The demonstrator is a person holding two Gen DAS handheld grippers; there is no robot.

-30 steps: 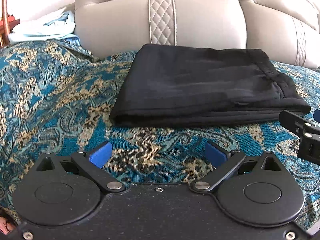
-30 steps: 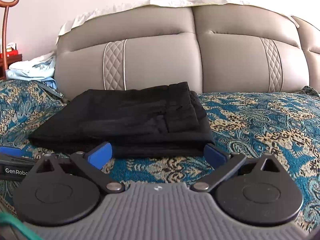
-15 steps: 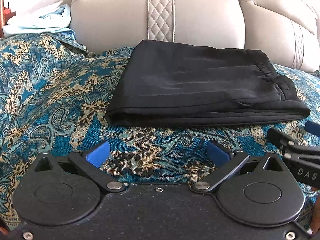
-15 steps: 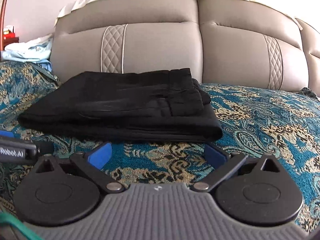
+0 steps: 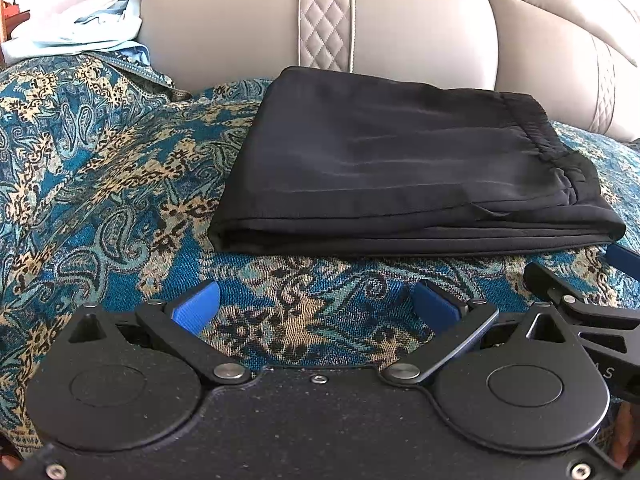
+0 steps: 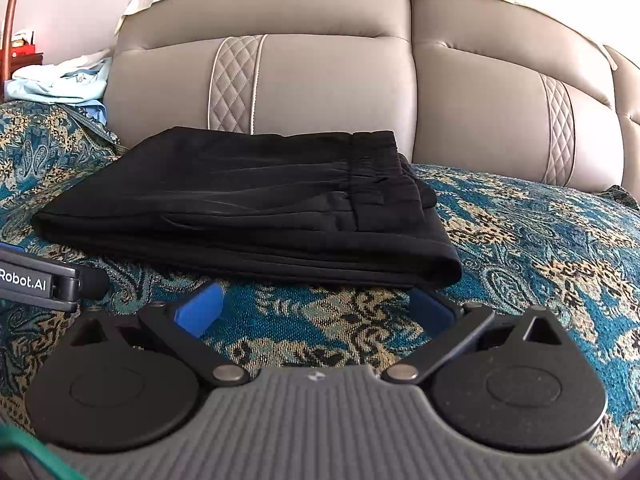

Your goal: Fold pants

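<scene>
Lying flat on the patterned teal bedspread (image 5: 100, 184), the black pants (image 5: 400, 168) form a compact rectangular stack of several layers, with smooth faces and only slight creasing. The stack sits near the padded beige headboard (image 5: 240, 32), just beyond both grippers and touching neither.

Long axis runs left to right, parallel to the headboard. The folded edge is at the left end; the gathered elastic waistband (image 6: 372, 168) is at the right end, turned toward the headboard side.

The left gripper (image 5: 316, 304) is spread wide and empty, blue pads over bare bedspread. The right gripper (image 6: 316, 304) is likewise wide and empty, its right pad close under the stack's near right corner; contact cannot be judged.

A pale blue garment (image 6: 60, 80) lies at far left, partly cut off. Layer count within the stack is not clear against the black cloth. Each gripper's tip intrudes only partly into the other's view.
</scene>
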